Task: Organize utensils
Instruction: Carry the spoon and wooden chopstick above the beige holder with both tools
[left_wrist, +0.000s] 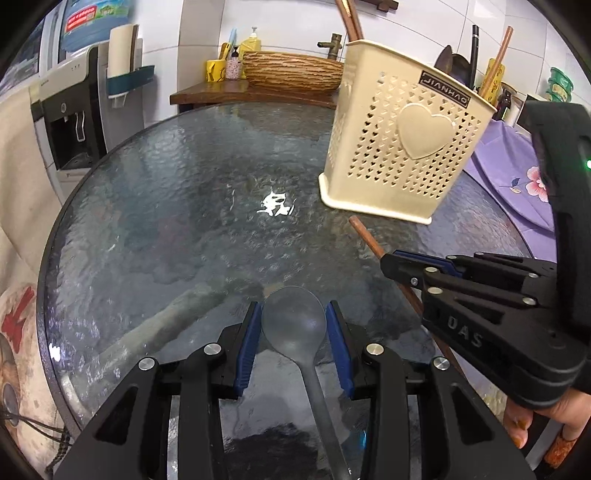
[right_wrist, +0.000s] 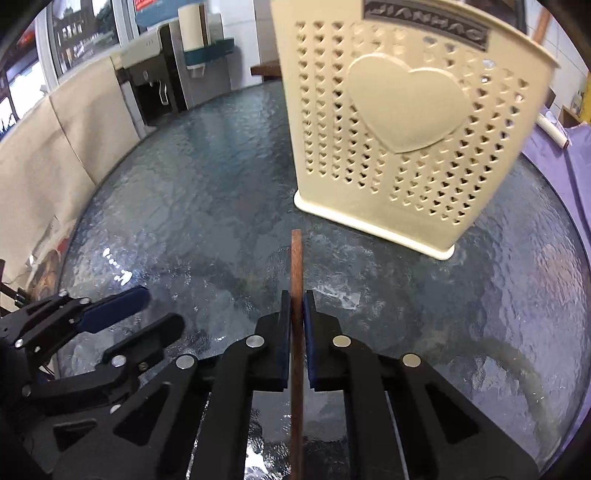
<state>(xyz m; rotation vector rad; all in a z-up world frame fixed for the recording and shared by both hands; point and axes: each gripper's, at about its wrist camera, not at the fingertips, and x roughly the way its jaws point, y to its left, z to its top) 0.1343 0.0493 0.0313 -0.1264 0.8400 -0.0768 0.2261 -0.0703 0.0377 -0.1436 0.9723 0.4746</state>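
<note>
A translucent grey spoon (left_wrist: 295, 325) lies on the glass table, bowl forward. My left gripper (left_wrist: 294, 314) is open, with its blue pads on either side of the spoon's bowl. My right gripper (right_wrist: 296, 299) is shut on a brown chopstick (right_wrist: 296, 280), which points toward the cream utensil holder (right_wrist: 406, 129) with heart cut-outs. In the left wrist view the right gripper (left_wrist: 391, 260) sits at the right, holding the chopstick (left_wrist: 369, 240) just in front of the holder (left_wrist: 402, 136). Chopsticks stand inside the holder.
The round textured glass table (left_wrist: 166, 206) has a dark rim. A water dispenser (left_wrist: 70, 122) stands far left. A wooden shelf with a woven basket (left_wrist: 291, 70) and bottles is behind. A purple floral cloth (left_wrist: 517, 173) lies at the right.
</note>
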